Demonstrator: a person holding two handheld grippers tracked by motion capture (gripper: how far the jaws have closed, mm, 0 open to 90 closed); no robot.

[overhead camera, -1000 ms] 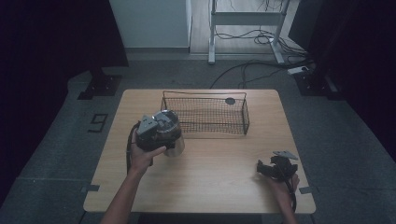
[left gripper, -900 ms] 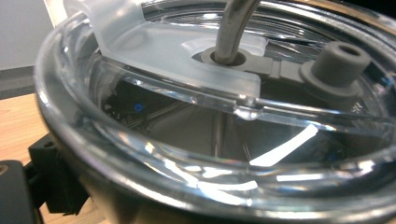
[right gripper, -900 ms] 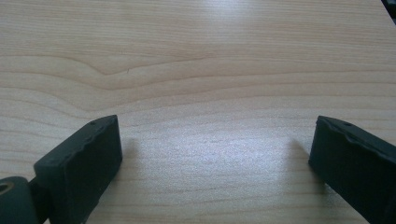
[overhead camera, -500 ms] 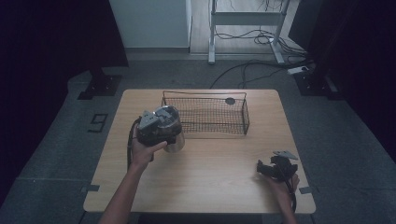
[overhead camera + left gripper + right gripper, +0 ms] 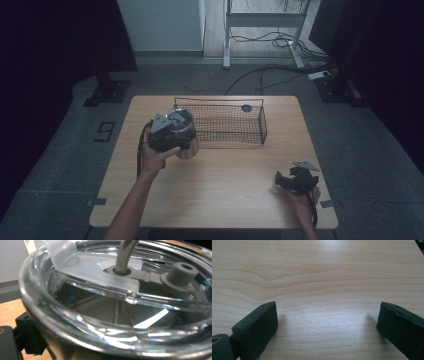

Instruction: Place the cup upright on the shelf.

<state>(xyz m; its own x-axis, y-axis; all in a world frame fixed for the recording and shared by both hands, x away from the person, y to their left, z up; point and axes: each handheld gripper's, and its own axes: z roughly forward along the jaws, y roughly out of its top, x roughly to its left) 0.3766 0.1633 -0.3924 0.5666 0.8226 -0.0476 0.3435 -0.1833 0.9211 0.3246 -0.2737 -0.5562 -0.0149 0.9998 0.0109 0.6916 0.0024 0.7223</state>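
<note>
Up at the near left corner of the black wire basket point(image 5: 227, 124), the left gripper point(image 5: 170, 131) clasps a clear-lidded steel cup with a metal straw point(image 5: 120, 302), held above the light wooden table point(image 5: 225, 180). Meanwhile the right gripper point(image 5: 325, 322) rests on the table's near right part, jaws spread wide with nothing between them.

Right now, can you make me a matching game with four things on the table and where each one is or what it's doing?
Things:
1. wire basket
2. clear-lidded cup
3. left tongs
4. right tongs

Places or states:
A. open above bare wood near the right front corner
B. standing at the far middle of the table
C. carried by the left tongs
D. beside the basket's left end

Pairs: 1-B, 2-C, 3-D, 4-A
</note>
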